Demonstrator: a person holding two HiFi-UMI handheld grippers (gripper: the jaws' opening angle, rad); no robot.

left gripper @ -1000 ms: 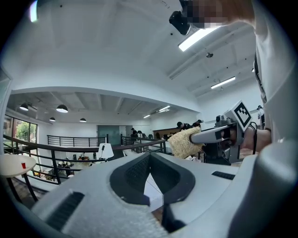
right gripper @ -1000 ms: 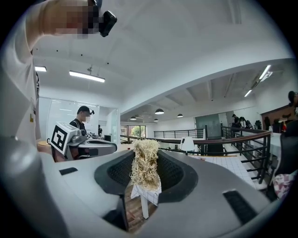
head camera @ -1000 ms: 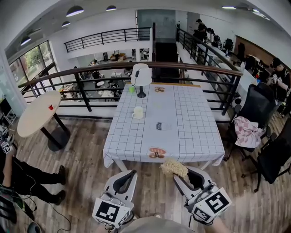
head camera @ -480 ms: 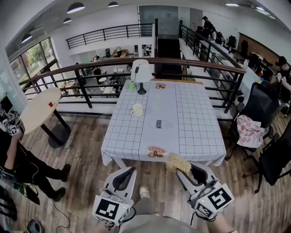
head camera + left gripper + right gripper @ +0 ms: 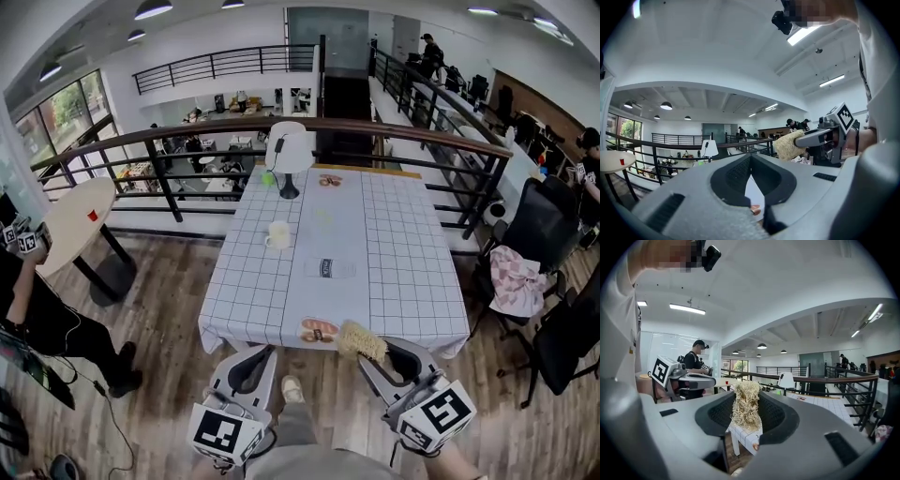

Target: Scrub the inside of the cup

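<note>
A white cup [image 5: 277,234] stands on the left half of the table with the white grid cloth [image 5: 403,272], far ahead of both grippers. My left gripper [image 5: 263,354] hangs low in front of the table's near edge, shut with nothing in it; in its own view the jaws [image 5: 751,160] meet at the tips. My right gripper [image 5: 368,360] is shut on a straw-coloured fibrous scrubber [image 5: 361,340], which sticks up between the jaws [image 5: 746,405]. That scrubber [image 5: 790,145] also shows in the left gripper view. Neither gripper view shows the cup.
A white lamp [image 5: 289,155] stands at the table's far end, a flat label-like item [image 5: 326,268] in the middle, a coaster [image 5: 319,329] at the near edge. A railing [image 5: 169,178] runs behind. A round table [image 5: 70,225] and a person [image 5: 37,319] are left, chairs [image 5: 539,234] right.
The view has drawn nearer to the table, whose near edge now lies just ahead of the grippers. Both grippers keep their pose, the right still shut on the scrubber.
</note>
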